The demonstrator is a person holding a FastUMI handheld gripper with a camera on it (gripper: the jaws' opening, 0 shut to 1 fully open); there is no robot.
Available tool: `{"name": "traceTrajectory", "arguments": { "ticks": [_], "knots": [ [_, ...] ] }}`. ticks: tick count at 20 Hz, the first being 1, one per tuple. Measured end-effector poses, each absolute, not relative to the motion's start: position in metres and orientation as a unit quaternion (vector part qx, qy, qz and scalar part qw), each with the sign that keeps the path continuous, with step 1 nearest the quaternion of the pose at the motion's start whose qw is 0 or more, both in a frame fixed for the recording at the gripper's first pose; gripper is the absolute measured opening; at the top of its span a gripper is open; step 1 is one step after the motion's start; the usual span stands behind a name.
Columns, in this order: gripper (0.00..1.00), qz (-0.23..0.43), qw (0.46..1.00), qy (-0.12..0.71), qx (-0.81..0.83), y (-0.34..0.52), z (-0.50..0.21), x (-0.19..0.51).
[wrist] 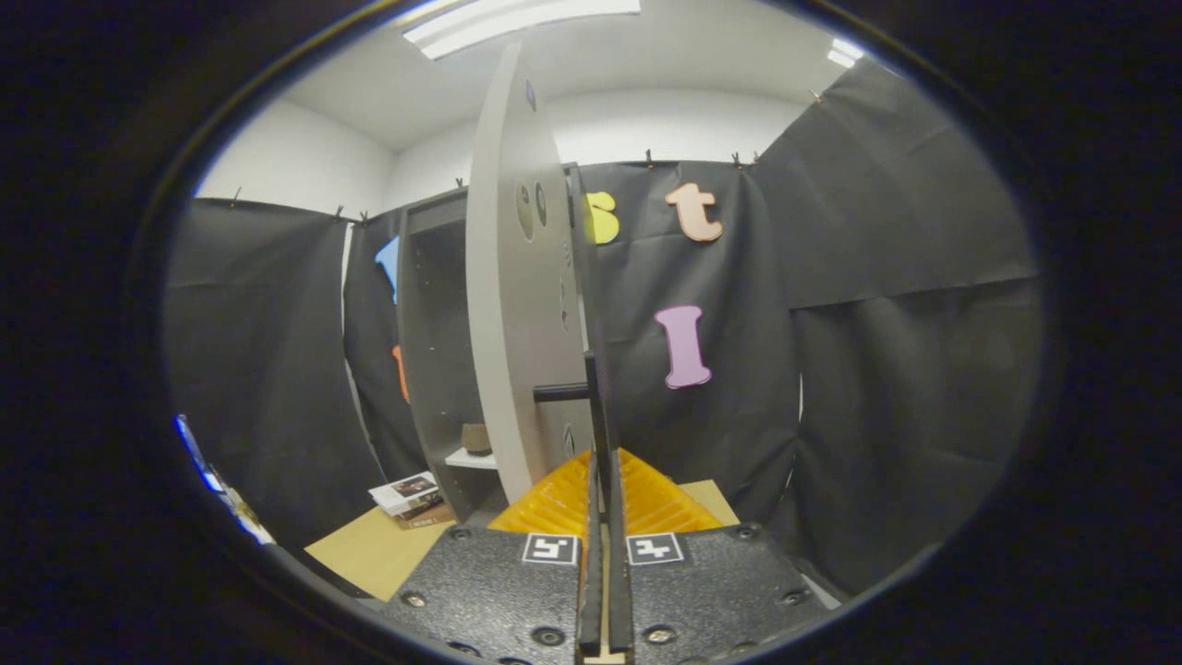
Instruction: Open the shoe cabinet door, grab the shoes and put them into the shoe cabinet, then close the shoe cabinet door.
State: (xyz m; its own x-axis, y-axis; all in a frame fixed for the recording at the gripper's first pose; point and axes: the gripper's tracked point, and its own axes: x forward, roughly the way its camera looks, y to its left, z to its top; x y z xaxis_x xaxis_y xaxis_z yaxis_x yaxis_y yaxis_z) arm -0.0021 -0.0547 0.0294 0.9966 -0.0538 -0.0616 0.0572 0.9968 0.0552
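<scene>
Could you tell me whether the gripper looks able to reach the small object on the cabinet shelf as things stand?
Probably not directly: the gripper is shut on the cabinet door's handle, and the open door stands between it and the small object on the shelf.

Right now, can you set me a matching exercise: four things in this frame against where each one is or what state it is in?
Things:
1 cabinet door
2 door handle
3 books
4 small brown object

Places or states:
a on a shelf inside the cabinet
b gripped between the tongs
c swung open
d on the wooden surface beside the cabinet

Pairs: 1-c; 2-b; 3-d; 4-a
</scene>
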Motion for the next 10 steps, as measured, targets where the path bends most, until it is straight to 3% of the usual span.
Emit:
{"name": "traceTrajectory", "arguments": {
  "ticks": [4, 8, 9, 10],
  "knots": [
    [0.08, 0.01, 0.999, 0.006, 0.046, -0.016, 0.026, -0.038],
    [0.76, -0.016, 0.999, 0.004, 0.028, 0.01, 0.006, -0.045],
    [0.89, -0.01, 1.0, 0.007, 0.019, 0.022, -0.001, -0.044],
    [0.94, -0.01, 1.0, 0.002, 0.012, 0.03, -0.005, -0.041]
  ]
}}
